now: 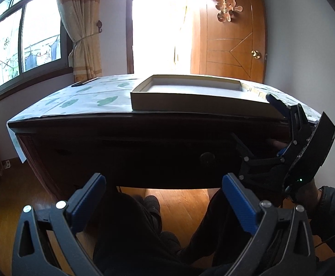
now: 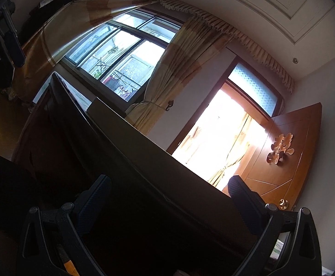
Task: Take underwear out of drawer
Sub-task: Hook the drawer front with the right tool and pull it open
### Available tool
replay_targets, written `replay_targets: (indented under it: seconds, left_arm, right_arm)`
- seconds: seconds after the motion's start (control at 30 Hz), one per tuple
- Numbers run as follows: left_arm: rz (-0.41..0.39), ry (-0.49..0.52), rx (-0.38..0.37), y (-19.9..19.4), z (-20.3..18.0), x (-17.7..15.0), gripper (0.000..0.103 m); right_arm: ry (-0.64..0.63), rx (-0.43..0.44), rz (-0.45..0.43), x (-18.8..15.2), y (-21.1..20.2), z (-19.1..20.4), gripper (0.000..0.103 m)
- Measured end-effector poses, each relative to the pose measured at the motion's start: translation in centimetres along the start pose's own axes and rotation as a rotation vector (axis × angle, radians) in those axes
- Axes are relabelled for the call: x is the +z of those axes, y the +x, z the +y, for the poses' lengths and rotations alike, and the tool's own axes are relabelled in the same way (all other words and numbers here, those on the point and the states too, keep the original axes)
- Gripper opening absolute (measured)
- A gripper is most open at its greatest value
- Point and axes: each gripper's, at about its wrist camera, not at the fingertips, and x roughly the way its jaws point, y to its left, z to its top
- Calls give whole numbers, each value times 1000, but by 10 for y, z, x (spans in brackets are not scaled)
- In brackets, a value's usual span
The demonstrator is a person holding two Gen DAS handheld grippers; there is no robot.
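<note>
A dark wooden desk [image 1: 75,124] stands before me, with a dark drawer front [image 1: 144,158] and a round knob [image 1: 207,157] under its top. No underwear shows. My left gripper [image 1: 162,188] is open and empty, held low in front of the drawer. My right gripper [image 1: 280,126] appears in the left wrist view at the desk's right end, tilted up at the desk edge. In the right wrist view my right gripper [image 2: 167,191] is open, its fingers either side of the dark desk edge [image 2: 144,151], pointing up at the ceiling.
A shallow white box lid [image 1: 190,96] lies on the patterned cloth [image 1: 80,99] on the desk top. A dark flat object [image 1: 82,82] lies at the far left corner. Behind are a window [image 1: 24,46], curtain [image 1: 82,27] and wooden door [image 1: 231,34]. My legs [image 1: 130,225] are below.
</note>
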Motion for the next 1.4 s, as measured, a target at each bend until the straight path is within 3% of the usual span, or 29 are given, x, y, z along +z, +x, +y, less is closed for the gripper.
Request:
replay_targets:
  seconds: [0.33, 0.6, 0.9, 1.0, 1.4]
  left_arm:
    - [2, -4, -5, -2, 0, -1, 103]
    - [12, -16, -8, 0, 3, -1, 103]
    - [-15, -1, -10, -8, 0, -2, 103]
    - [-12, -12, -15, -8, 3, -1, 103]
    - [-2, -17, -18, -6, 4, -2, 103]
  right_arm:
    - [-69, -32, 25, 0, 3, 6, 102]
    - [-133, -5, 10, -3, 6, 8, 102]
    - [-176, 4, 40, -4, -3, 10, 102]
    - [-189, 47, 89, -6, -8, 16, 102]
    - [-80, 86, 141, 7, -22, 4, 102]
